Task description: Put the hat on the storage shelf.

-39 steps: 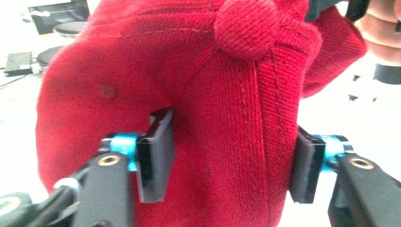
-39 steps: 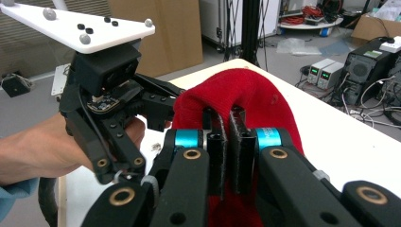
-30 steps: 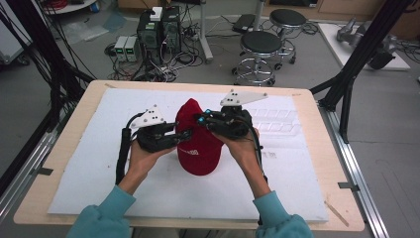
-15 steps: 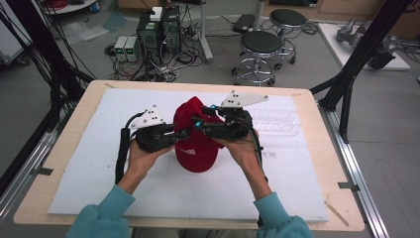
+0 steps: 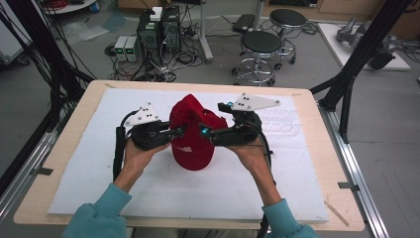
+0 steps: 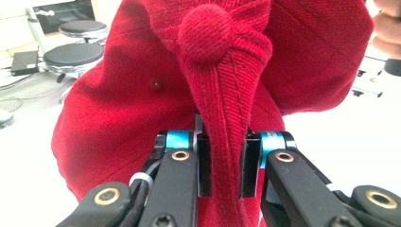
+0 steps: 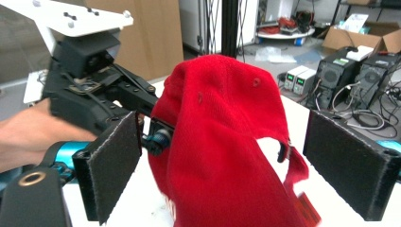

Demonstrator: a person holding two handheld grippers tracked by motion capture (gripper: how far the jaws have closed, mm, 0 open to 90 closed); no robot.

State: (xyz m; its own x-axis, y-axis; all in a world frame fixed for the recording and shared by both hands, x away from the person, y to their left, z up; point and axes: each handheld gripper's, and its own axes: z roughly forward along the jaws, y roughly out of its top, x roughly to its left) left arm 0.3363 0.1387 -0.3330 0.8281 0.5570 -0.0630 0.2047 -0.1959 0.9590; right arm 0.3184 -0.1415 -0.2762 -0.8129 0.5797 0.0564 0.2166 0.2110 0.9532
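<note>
A red baseball cap (image 5: 192, 139) stands bunched up in the middle of the white mat (image 5: 89, 168), its brim toward the person. My left gripper (image 5: 178, 133) comes in from the left and is shut on a fold of the cap's crown (image 6: 142, 94), just below the top button; the fold runs between the left gripper's (image 6: 222, 165) two pads. My right gripper (image 5: 204, 131) reaches in from the right and stands open. In the right gripper view the cap (image 7: 222, 132) hangs between the wide-apart pads of the right gripper (image 7: 236, 161), touching neither, and the left gripper (image 7: 156, 135) pinches it from behind.
The mat covers a wooden table (image 5: 317, 148) with embossed ridges (image 5: 282, 124) at the right. Beyond the far edge stand two stools (image 5: 260, 47), computer towers (image 5: 158, 29) and cables on the floor. Black frame posts (image 5: 346, 84) rise at both sides.
The cap's crown has been drawn up and bunched higher between the two grippers. Both hands have stayed close to the cap, shifting only slightly.
</note>
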